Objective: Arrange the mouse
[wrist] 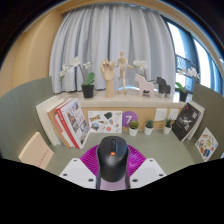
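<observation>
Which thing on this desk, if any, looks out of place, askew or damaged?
Nothing stands out. The black mouse lies straight on the purple mat, between the gripper fingers. The books lean, as displayed books do; the small plants stand upright.

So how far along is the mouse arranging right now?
Done: the mouse is in the gripper, both fingers appearing to press its sides. In hand: it is held above the purple mat. Left: setting it down and letting go; no release shows yet.
</observation>
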Motion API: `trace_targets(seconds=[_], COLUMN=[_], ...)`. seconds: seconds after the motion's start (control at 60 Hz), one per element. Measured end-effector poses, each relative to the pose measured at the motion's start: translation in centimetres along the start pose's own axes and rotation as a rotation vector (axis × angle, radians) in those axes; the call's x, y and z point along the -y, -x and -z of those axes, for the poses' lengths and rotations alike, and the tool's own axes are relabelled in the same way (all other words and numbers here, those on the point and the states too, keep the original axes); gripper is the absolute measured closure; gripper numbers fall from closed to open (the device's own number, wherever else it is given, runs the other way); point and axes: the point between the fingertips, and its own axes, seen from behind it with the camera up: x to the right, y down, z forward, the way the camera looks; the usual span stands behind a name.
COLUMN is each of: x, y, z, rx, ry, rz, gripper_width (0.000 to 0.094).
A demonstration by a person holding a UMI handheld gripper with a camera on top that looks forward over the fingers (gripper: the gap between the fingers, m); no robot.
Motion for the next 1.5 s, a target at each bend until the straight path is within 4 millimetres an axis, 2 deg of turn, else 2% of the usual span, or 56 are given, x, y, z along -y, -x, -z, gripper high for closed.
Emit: trace_targets(seconds=[0.083, 0.15, 0.233, 0.333, 0.467, 0.567, 0.65, 0.767, 0.817, 0.85, 0.867, 0.9, 1.033, 1.25, 1.367, 1.5], x=[-2.9, -6.7, -11.6, -16.5, -21.2, -20.9, -20.9, -20.8, -21.1, -21.0, -20.7, -20.0, -15.8, -8.8, -7.0, -7.2], y=[-2.8, -4.5, -4.7, -4.6, -4.1, -4.1, -4.2, -3.9, -3.7, -4.1, -4.4, -4.7, -4.8, -4.1, -3.8, -3.6], z=[-0.7, -1.5, -2.7, -3.7, -4.2, -4.4, -4.3, -4.4, -4.0, -3.6, -3.4, -3.0, 0.4, 8.3, 12.2, 16.3], rx=[-0.002, -0.013, 0.014, 0.039, 0.055, 0.037, 0.025, 0.031, 0.049, 0.039, 0.027, 0.008, -0.025, -0.057, -0.081, -0.097], ry=[0.052, 0.132, 0.226, 0.317, 0.407, 0.359, 0.350, 0.373, 0.401, 0.422, 0.423, 0.417, 0.371, 0.276, 0.232, 0.222], rz=[-0.048, -0.022, -0.002, 0.027, 0.021, -0.006, 0.036, 0.005, 0.023, 0.042, 0.054, 0.074, 0.071, 0.010, -0.006, -0.008], gripper_width=[0.0605, 0.0606, 0.0604, 0.0595, 0.0578, 0.0545, 0.0475, 0.0400, 0.0262, 0.0117, 0.0076, 0.0070, 0.0076, 0.0075, 0.0075, 0.0075])
